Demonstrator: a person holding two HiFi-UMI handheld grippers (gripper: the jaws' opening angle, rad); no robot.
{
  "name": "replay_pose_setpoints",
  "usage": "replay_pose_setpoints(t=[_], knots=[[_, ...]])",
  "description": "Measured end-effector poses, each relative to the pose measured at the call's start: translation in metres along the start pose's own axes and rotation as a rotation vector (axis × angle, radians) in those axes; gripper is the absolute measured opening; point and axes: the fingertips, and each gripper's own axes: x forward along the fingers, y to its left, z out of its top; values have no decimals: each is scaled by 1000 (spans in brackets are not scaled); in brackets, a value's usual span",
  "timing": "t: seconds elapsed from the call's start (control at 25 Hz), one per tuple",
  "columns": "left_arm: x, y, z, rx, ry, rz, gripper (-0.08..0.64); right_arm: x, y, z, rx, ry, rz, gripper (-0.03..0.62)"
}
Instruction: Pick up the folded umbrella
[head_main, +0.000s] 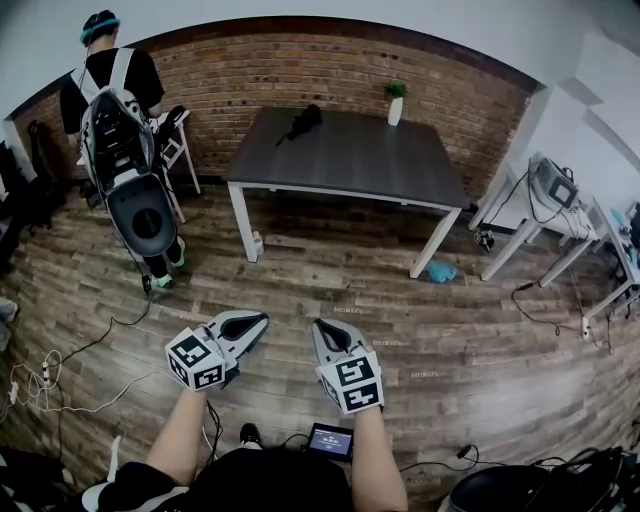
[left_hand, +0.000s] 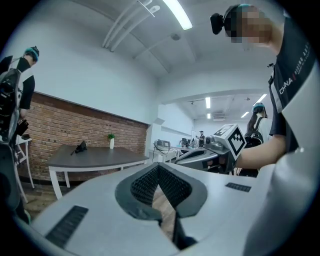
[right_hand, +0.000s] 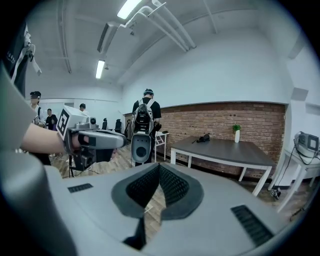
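The folded black umbrella (head_main: 300, 122) lies near the far left corner of a dark grey table (head_main: 350, 165) that stands against the brick wall. It also shows small on the table in the left gripper view, umbrella (left_hand: 80, 147), and in the right gripper view, umbrella (right_hand: 203, 137). My left gripper (head_main: 243, 325) and right gripper (head_main: 330, 335) hover over the wooden floor, well short of the table. Both are shut with nothing between their jaws. Each gripper's own view shows its pads meeting: left gripper (left_hand: 158, 167), right gripper (right_hand: 159, 166).
A person with a backpack rig (head_main: 120, 140) stands left of the table beside a white chair (head_main: 175, 140). A small potted plant (head_main: 396, 102) sits at the table's far edge. White desks with equipment (head_main: 550, 200) stand to the right. Cables (head_main: 60, 375) trail on the floor.
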Motion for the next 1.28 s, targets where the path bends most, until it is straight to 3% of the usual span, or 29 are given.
replay_pose_setpoints(t=[0.56,0.88,1.28], knots=[[56,-28,-13,-13,56,11,-9,-33,-64,-34,38,21,-10,9],[81,22,-16,-32,57,12,-9,11,-97,-33,60,39,-16,9],[120,141,-20,-64,56,-31,-9,115,-139,-5,56,91,-56,9]])
